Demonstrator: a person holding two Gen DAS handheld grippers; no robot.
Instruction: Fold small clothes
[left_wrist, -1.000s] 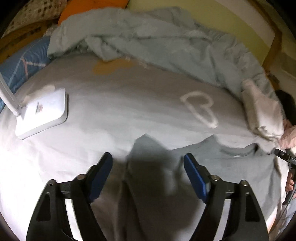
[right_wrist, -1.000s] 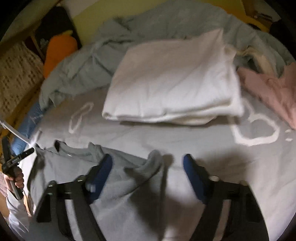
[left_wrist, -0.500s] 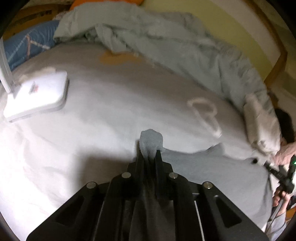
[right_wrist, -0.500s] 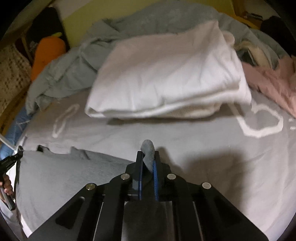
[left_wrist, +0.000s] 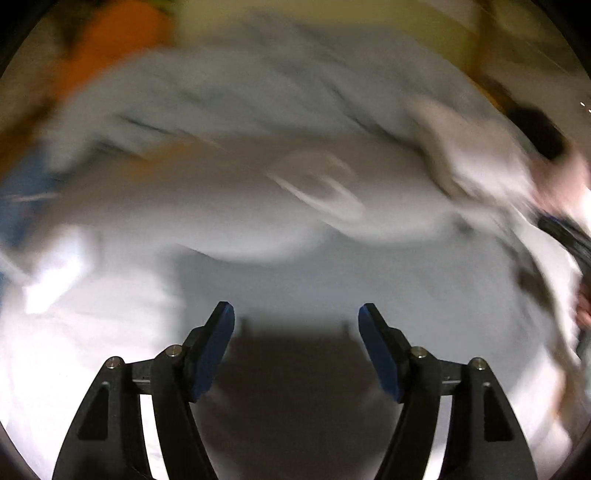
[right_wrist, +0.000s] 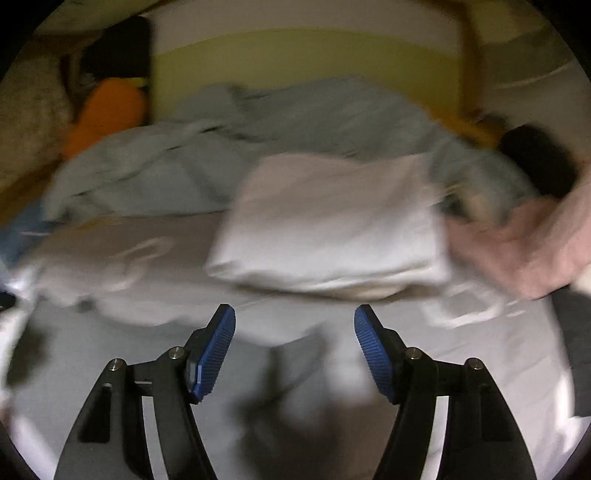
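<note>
Grey cotton lies spread on the bed: a small grey top (right_wrist: 155, 347) rests flat on the pale grey heart-print bedsheet (left_wrist: 229, 206), directly below and ahead of both tongs. The step in hand looks like the end of one fold, the cloth laid down and let go; both views are smeared by motion, so the garment's edges are hard to trace. The left gripper (left_wrist: 296, 325) stands spread, its blue pads (left_wrist: 216, 347) clear of the fabric with nothing between them; its jaws have just been opening. The right gripper (right_wrist: 294, 326) is likewise spread and empty, its jaws also just opened, the cloth beneath rather than between them. Beyond the top sits a folded white stack (right_wrist: 332, 225), a pink garment (right_wrist: 517, 251) to its right, and a rumpled pale-blue duvet (right_wrist: 258, 140) against the headboard. The next move likely calls for finding a fresh edge or sleeve, pinching it squarely, and carrying it across without dragging the layer underneath.
</note>
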